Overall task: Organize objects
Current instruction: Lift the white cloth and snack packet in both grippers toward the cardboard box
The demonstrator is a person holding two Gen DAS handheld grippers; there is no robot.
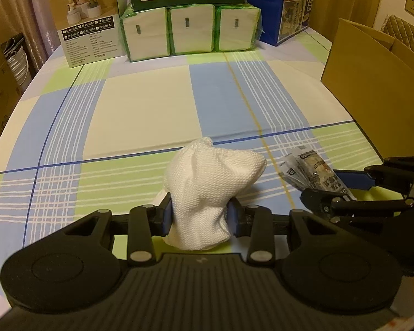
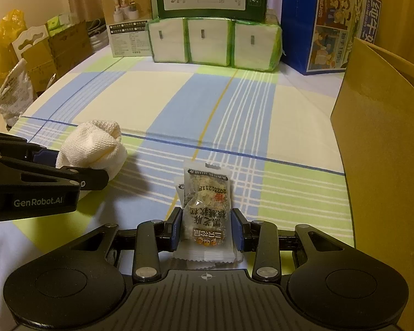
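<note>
Both grippers loaded at once, low over the near edge of the worktop (image 1: 151, 104), which wears a checked cloth of blue, green and cream.

Left gripper (image 1: 200, 215): clenched on a crumpled white woven cloth (image 1: 207, 190). Blue pads press into its lower part; the bunched top stands free above them. From the right wrist view the cloth (image 2: 96, 146) looks clear of the surface or barely grazing it; cannot tell which.

Right gripper (image 2: 207, 230): clenched on a small stack of clear-wrapped snack packets with printed labels (image 2: 207, 207). The far ends of the packets jut forward past the fingertips; the crimped near ends lie under the gripper body. Whether the stack is lifted or resting on the cloth I cannot tell.

Along the far edge: a beige printed carton (image 1: 85, 24), three green-wrapped white tissue packs (image 1: 190, 30) with a dark green box on top, a blue picture box (image 2: 331, 27).

At the right edge, an open brown cardboard box (image 2: 383, 143), flaps up, just beside the right gripper.

Judgement: the picking step is done for both items; carrying is in hand. The cardboard box seems the likely destination. Next move calls for raising each load above the box wall, right side first as it is nearer, then releasing inside. The soft cloth may snag the rim; the packets could fan apart.
</note>
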